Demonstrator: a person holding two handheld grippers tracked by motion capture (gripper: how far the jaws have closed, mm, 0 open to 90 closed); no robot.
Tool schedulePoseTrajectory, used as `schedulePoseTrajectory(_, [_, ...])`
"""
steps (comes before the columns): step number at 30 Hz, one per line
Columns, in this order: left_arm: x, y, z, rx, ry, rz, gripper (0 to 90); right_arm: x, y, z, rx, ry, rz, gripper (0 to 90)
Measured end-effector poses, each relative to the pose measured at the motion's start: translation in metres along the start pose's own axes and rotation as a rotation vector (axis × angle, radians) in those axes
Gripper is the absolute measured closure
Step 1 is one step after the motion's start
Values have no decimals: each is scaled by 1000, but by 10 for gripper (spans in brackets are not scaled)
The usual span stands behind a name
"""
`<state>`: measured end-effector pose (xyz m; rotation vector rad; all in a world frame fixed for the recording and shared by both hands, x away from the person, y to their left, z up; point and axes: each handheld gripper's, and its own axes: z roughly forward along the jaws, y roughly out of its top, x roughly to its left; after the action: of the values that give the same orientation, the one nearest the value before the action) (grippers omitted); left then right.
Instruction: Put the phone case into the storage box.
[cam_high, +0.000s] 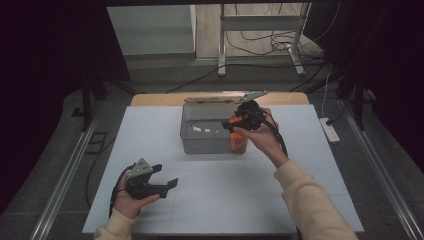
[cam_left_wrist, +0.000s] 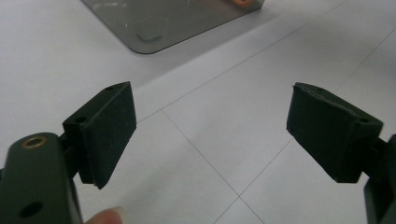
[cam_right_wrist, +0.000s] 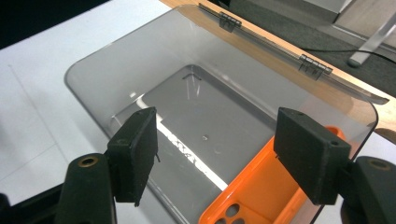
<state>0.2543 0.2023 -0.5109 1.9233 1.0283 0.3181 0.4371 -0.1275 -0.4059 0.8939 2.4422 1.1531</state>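
Note:
A clear grey plastic box (cam_high: 205, 135) stands at the middle back of the white table, its hinged lid (cam_right_wrist: 289, 60) swung open behind it. An orange holder with round holes (cam_right_wrist: 254, 196) lies inside the box at its right end (cam_high: 239, 143). My right gripper (cam_high: 231, 125) hovers over that end, jaws open and nothing between them (cam_right_wrist: 219, 135). My left gripper (cam_high: 167, 176) rests low at the front left, open and empty (cam_left_wrist: 212, 112), pointing toward the box's near corner (cam_left_wrist: 154, 28).
The white tabletop (cam_high: 225, 195) has a wooden strip (cam_high: 160, 99) along its back edge. A power strip (cam_high: 330, 131) lies on the floor to the right. A metal stand (cam_high: 260, 30) and cables are behind the table. A metal rail (cam_high: 65, 175) runs along the left.

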Motion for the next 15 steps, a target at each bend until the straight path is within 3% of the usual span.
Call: schedulePoseTrajectory(15, [-1,-2,-1,1,3,5,161,8,-26,-25,-57,19,-12,299])
